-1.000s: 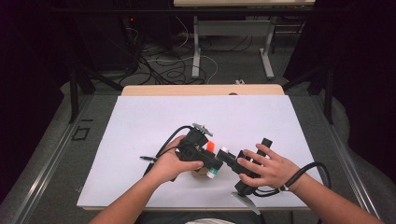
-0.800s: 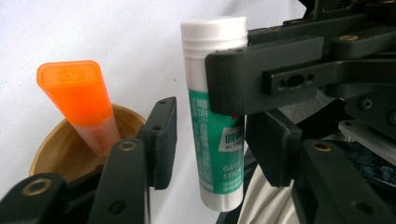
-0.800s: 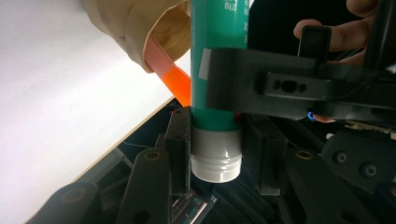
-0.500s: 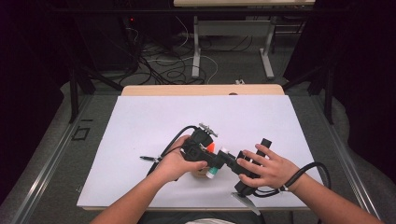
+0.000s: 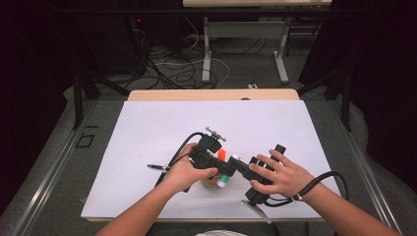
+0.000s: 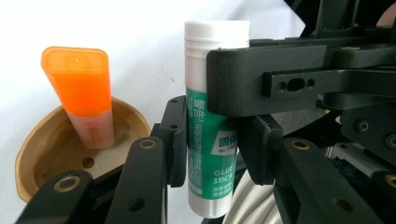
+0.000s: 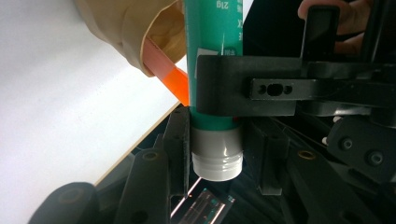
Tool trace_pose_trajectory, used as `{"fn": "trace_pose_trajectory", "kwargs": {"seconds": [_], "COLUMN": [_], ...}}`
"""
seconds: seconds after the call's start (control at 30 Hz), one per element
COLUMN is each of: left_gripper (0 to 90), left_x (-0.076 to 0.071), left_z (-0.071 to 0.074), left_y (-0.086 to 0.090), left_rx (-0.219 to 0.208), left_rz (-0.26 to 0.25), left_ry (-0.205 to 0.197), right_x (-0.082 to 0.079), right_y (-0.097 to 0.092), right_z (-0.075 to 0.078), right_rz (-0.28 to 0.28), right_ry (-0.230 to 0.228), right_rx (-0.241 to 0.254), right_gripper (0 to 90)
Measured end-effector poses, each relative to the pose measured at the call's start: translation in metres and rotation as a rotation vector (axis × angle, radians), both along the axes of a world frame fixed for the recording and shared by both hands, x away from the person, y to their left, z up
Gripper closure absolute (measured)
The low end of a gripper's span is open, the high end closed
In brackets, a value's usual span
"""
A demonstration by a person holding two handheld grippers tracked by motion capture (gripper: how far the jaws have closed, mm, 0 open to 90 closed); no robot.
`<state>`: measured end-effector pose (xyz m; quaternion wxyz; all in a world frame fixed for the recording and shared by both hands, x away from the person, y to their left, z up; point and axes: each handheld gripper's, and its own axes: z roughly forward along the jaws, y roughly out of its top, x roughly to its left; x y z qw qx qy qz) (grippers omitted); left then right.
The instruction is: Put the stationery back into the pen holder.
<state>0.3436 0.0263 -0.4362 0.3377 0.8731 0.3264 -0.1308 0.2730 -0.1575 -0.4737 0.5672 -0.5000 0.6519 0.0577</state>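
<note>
From the high view, the wooden cup (image 5: 210, 180) sits on the white table (image 5: 147, 132) near its front edge, and everything gathers around it: the left gripper (image 5: 220, 164) reaches over the cup from its left side, the right gripper (image 5: 235, 166) comes in from the cup's right, and the glue stick (image 5: 228, 172) lies across between them just above the cup's right rim, with the orange highlighter (image 5: 222, 154) poking up just behind the cup. In the left gripper view, the glue stick (image 6: 208, 140) stands upright just right of the cup (image 6: 44, 144), clamped at its green label between this gripper's two black pads, which have just been closing onto it; the other gripper's jaw crosses the tube higher up, below the white cap. The highlighter (image 6: 84, 93) leans inside the cup, its orange cap up. In the right gripper view, the glue stick (image 7: 212, 70) hangs cap-end down, pinched narrowly at the grey collar by this gripper's pads, with the left gripper's jaw across the green body; the cup (image 7: 135, 32) lies tilted to the upper left, touching the tube, the highlighter (image 7: 166, 74) jutting out of it.
</note>
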Motion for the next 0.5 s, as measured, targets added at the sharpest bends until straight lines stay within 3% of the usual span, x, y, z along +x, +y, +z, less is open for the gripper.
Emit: {"fn": "trace_pose_trajectory", "kwargs": {"seconds": [0.13,0.3,0.5], "left_gripper": [65.4,65.5,65.4], "left_x": [0.001,0.003,0.007], "left_z": [0.001,0.001,0.0], "left_y": [0.002,0.006,0.012], "left_rx": [-0.01,-0.011,-0.019], "left_rz": [0.008,0.029,0.065], "left_ry": [-0.004,-0.011,-0.011], "right_x": [-0.001,0.001,0.003], "right_y": [0.003,0.002,-0.001], "right_z": [0.005,0.007,0.013], "right_rz": [-0.033,-0.052,-0.101], "right_ry": [0.007,0.016,0.073], "right_rx": [-0.007,0.03,0.123], "right_gripper": [61.3,59.8,54.7]}}
